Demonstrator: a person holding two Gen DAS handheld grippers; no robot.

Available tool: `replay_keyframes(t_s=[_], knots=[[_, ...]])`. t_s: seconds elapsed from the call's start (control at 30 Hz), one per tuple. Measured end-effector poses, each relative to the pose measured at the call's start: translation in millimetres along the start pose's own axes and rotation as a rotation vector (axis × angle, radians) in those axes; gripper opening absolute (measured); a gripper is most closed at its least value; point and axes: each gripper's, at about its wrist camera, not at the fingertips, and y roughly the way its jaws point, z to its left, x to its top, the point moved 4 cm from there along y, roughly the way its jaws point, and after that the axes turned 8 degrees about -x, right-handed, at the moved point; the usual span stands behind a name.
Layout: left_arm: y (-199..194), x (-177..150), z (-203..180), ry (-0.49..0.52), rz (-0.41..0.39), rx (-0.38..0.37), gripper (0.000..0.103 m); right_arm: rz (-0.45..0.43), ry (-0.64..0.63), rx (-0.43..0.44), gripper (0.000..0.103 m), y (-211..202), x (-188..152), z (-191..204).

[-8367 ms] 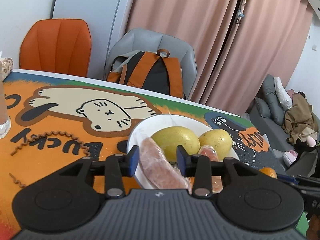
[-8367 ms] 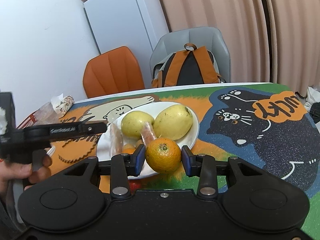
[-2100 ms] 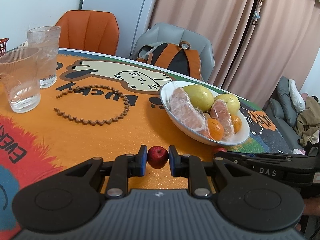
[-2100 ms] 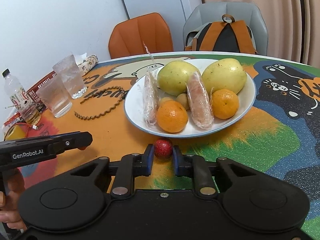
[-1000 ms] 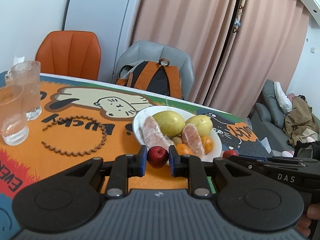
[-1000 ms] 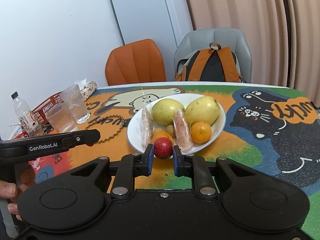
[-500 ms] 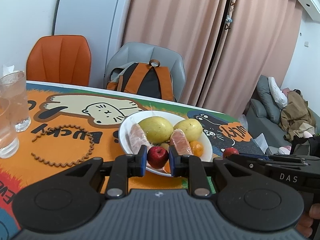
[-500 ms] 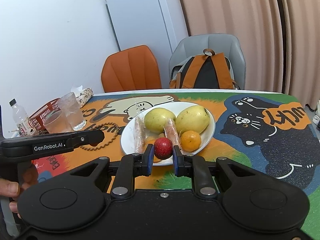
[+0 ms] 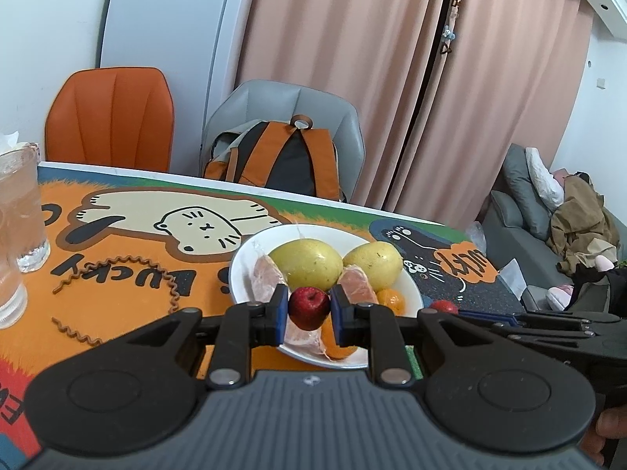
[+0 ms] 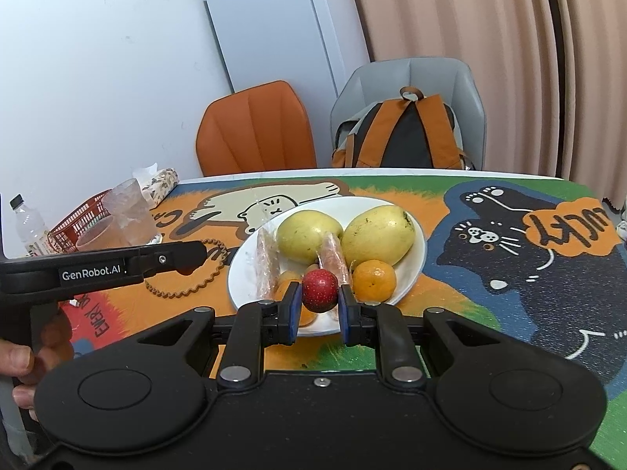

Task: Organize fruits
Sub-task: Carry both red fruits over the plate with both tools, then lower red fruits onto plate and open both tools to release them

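My left gripper [image 9: 309, 308] is shut on a small red apple [image 9: 309, 308], held above the near rim of the white plate [image 9: 239, 279]. My right gripper [image 10: 320, 293] is shut on a second small red fruit [image 10: 320, 290], also above the plate's [image 10: 416, 262] near edge; that fruit shows at the right in the left wrist view [image 9: 443, 307]. The plate holds two yellow-green pears [image 10: 305, 235], oranges [image 10: 373, 280] and wrapped pinkish fruit pieces [image 9: 266, 279].
Two drinking glasses [image 9: 19, 211] stand at the table's left, with a brown wavy ring [image 9: 129, 286] between them and the plate. A red basket [image 10: 82, 215] and a bottle [image 10: 29, 227] sit far left. Two chairs, one with a backpack [image 10: 403, 137], stand behind the table.
Both grippers, each holding its red fruit, have moved forward from the table's near side to just above the plate's near rim. The plate looms larger now.
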Motion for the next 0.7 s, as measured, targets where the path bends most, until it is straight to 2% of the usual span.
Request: replay_keyframes(t_s=[0.23,0.27,0.37,0.63,0.7], knots=[[9.9,3.8,11.0,-0.005,0.006,0.012,0.021,0.028,0.011,0.026,0.018,24.6,0.3,3.0],[11.0,4.8,12.3,-0.005,0.007,0.014,0.021,0.032,0.013,0.030,0.019,27.7,0.1,3.3],[14.9,7.6,15.3,-0.006,0.008,0.017,0.021,0.024,0.032,0.044,0.032,31.1,1.1,2.7],[25.6,17.7,15.4,0.007,0.003,0.007,0.021,0.013,0.073,0.020,0.032,23.9,2.3,-15.5],[29.6,20.2,13.3,0.012,0.005,0.000,0.021,0.017,0.075,0.018,0.035,22.2,2.1,-18.9]])
